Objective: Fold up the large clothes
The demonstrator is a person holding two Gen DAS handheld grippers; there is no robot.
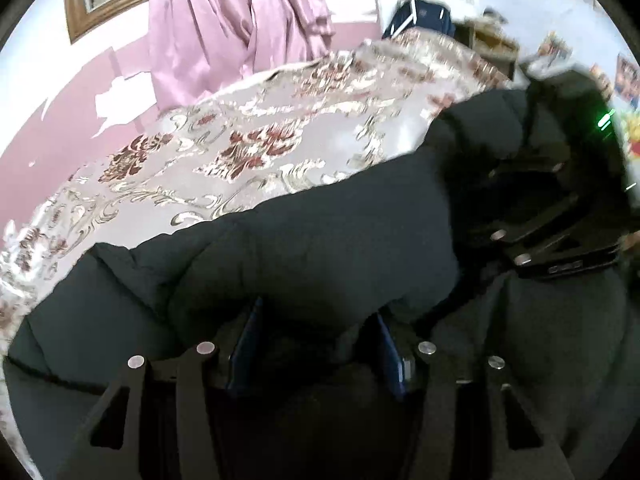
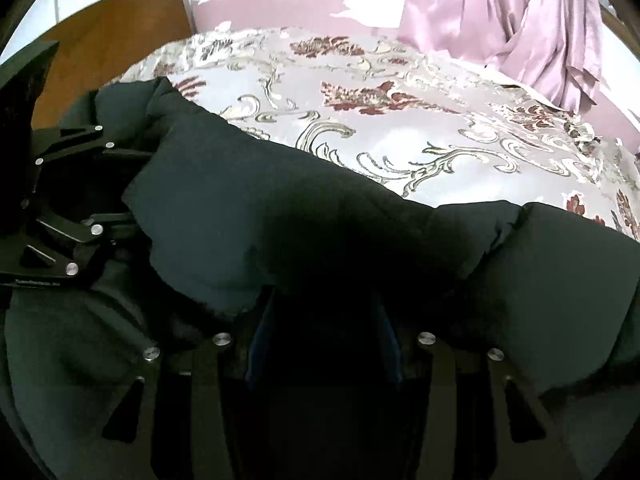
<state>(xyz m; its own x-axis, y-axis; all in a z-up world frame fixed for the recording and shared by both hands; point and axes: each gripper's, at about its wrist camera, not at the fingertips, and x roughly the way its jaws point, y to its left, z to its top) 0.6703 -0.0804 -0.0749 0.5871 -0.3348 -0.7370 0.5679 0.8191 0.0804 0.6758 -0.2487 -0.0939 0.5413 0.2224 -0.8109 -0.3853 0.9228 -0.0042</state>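
Here the left gripper (image 1: 316, 336) is pinching a puffy fold of the dark coat (image 1: 320, 248), and the right gripper (image 2: 320, 332) is pinching the same fold close beside it, so both are carrying it over together. The coat is lying on the flowery bed cover (image 2: 400, 120). No boxes or baskets are showing.

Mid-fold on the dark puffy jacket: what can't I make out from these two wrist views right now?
- Left wrist view: the left hand-held gripper has its fingertips buried in the dark jacket; pad contact is hidden.
- Right wrist view: the right hand-held gripper has its tips lost in shadowed padding.
- Both views: the jacket's near half is cut off by the frame edge.
- Left wrist view: the far bedspread edge is motion-blurred.
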